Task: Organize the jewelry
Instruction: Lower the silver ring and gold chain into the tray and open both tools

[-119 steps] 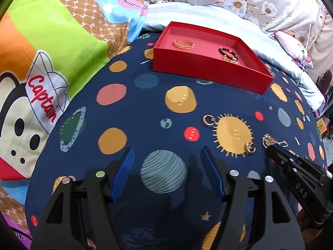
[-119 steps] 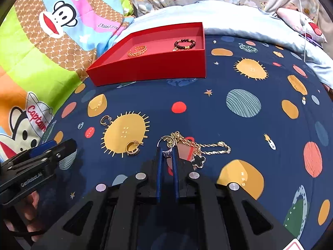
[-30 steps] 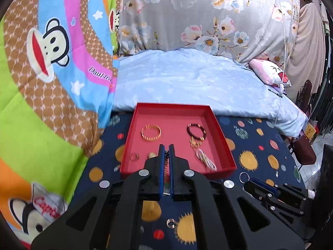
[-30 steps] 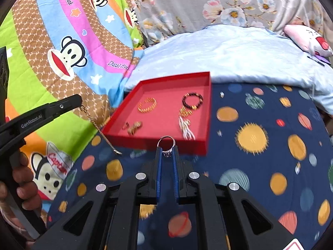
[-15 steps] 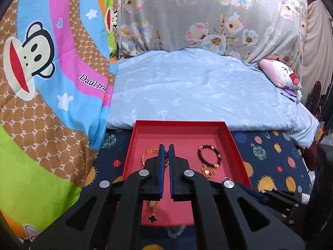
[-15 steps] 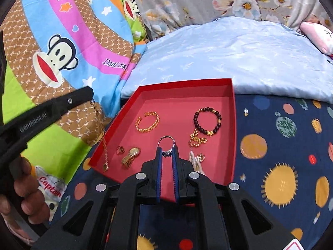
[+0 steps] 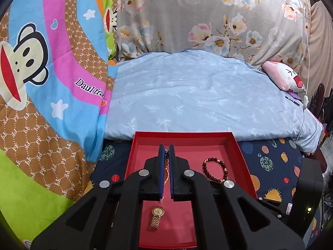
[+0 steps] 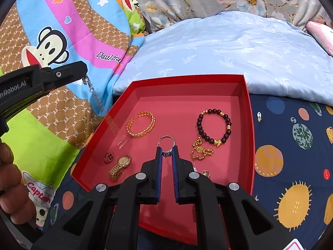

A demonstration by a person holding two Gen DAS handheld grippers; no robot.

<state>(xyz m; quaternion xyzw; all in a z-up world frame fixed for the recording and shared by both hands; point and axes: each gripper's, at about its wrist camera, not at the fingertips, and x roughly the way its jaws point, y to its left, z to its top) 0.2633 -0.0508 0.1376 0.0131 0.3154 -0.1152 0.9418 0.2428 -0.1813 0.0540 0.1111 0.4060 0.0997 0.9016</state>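
Note:
A red tray (image 8: 248,137) lies on the bed; it also shows in the left wrist view (image 7: 235,143). My left gripper (image 7: 165,148) is shut on a gold chain necklace (image 8: 93,92) that hangs down over the tray's left rim, its lower part blurred. My right gripper (image 8: 166,149) is over the tray, its jaws narrowly apart around a silver ring (image 8: 165,140). In the tray lie a gold bangle (image 8: 141,124), a dark bead bracelet (image 8: 214,125), a gold charm chain (image 8: 200,151), a gold watch (image 8: 120,166) and a red clover earring (image 8: 108,157).
The tray sits on a navy planet-print cover (image 8: 291,145). A pale blue sheet (image 8: 229,48) lies behind it. A bright cartoon-monkey quilt (image 8: 62,41) rises at the left. A pink plush (image 7: 285,79) lies at the far right.
Both grippers have moved closer over the tray. The necklace now swings over the tray's left rim. The right gripper's jaws have parted a little around the ring.

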